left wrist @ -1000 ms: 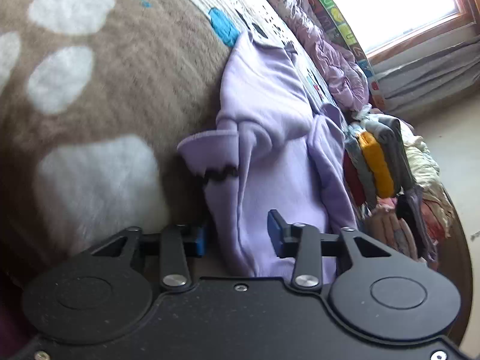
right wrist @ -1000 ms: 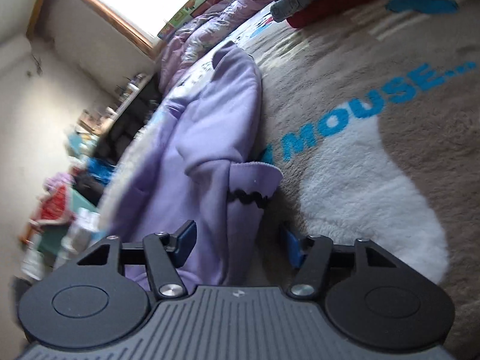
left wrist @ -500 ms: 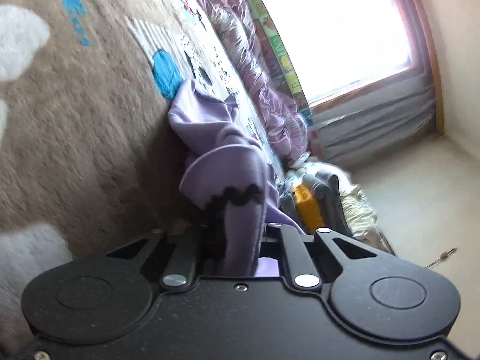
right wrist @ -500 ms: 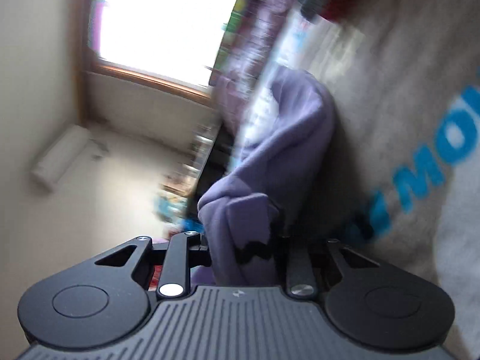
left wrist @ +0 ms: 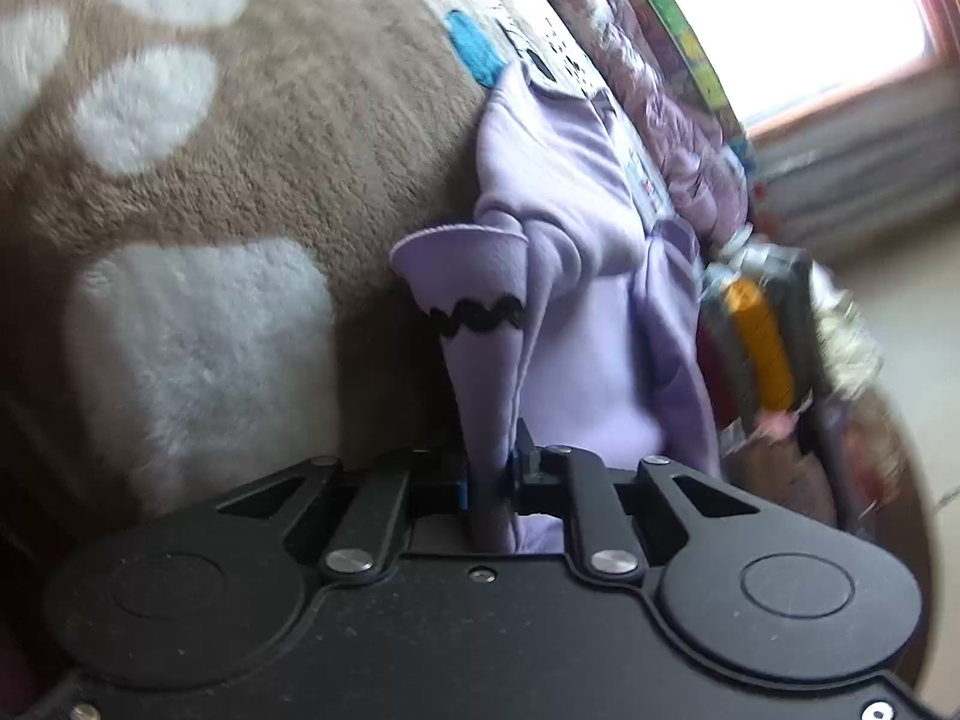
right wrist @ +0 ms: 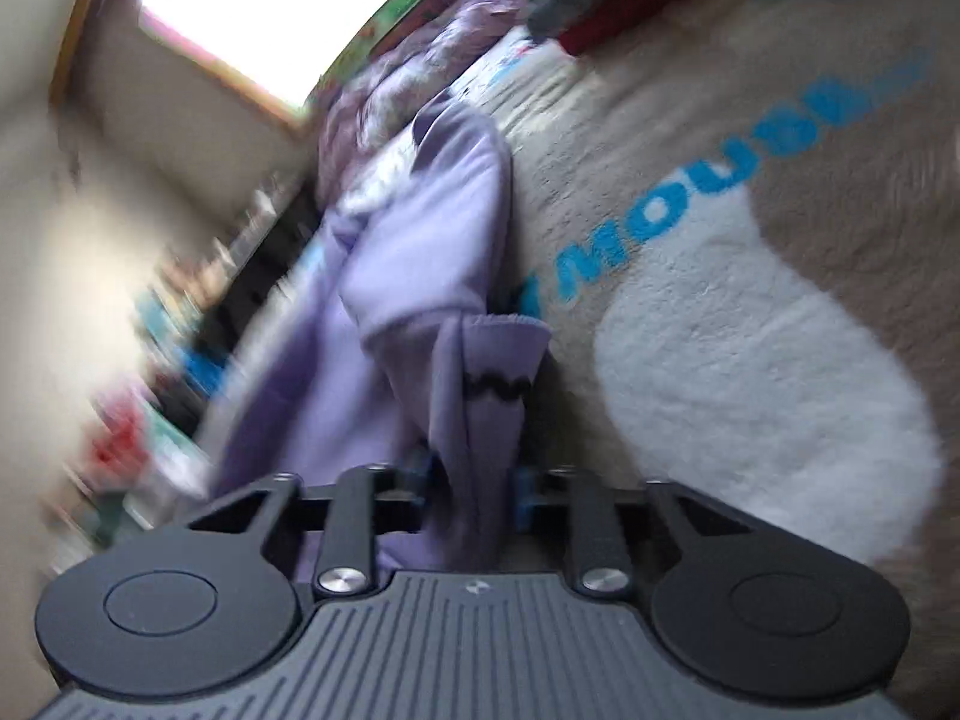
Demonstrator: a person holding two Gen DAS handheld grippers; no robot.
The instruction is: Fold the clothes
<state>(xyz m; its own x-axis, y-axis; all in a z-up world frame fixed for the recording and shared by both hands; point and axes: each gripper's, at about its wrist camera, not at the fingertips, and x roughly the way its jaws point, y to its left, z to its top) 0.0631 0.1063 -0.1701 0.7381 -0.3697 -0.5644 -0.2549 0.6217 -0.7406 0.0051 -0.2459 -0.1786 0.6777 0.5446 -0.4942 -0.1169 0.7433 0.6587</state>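
While the lilac garment [left wrist: 576, 324] lies bunched on the brown plush blanket [left wrist: 288, 138], each of its black-zigzag cuffs is clamped: the left gripper [left wrist: 489, 480], its jaws opening slightly, pinches one, and the right gripper [right wrist: 471, 483], jaws closing, grasps the other [right wrist: 486, 384]. Stacked clothes [left wrist: 762, 336] sit far right of the garment, by the window [left wrist: 798, 6].
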